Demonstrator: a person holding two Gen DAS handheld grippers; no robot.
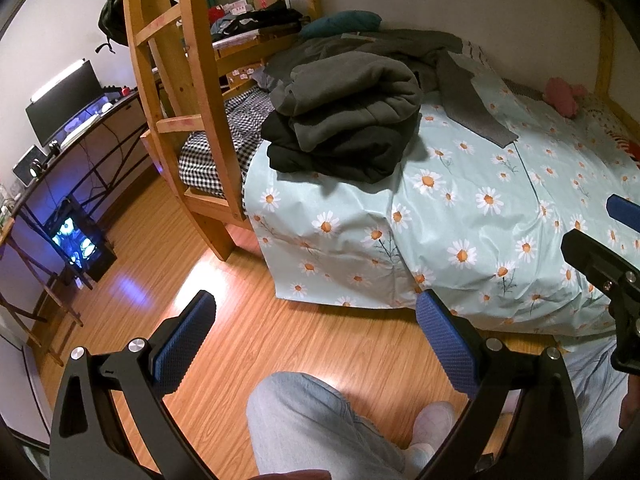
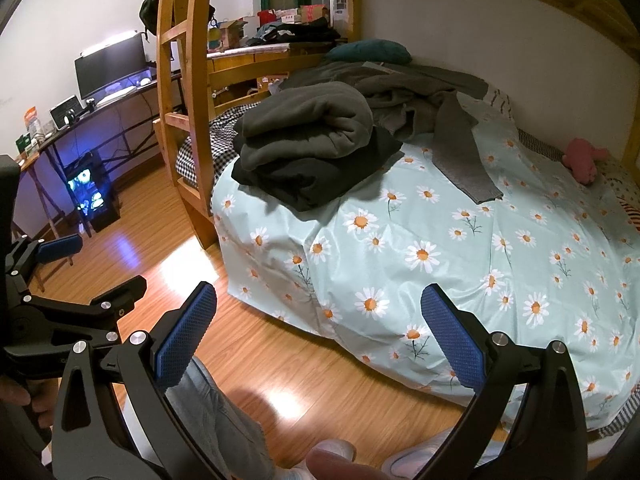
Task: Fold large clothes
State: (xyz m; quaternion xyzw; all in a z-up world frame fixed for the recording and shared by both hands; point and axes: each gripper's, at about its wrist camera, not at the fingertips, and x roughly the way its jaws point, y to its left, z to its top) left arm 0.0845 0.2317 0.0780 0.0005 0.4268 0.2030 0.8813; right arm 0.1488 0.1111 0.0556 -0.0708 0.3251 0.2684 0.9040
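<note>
Both the left gripper (image 1: 316, 344) and right gripper (image 2: 320, 338) hung spread and empty above the floor. The unfolded grey garment (image 2: 416, 96) lay well beyond, behind the folded stack (image 2: 312, 144); reaching across might topple that stack.

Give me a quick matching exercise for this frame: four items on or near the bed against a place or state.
Items:
1. folded grey garment
2. black garment
3. pink plush toy
4. left gripper

Places or states:
A. against the wall, far side of the bed
B. open, empty, over the wooden floor
C. bottom of the stack at the bed corner
D. top of the stack

Pairs: 1-D, 2-C, 3-A, 4-B
</note>
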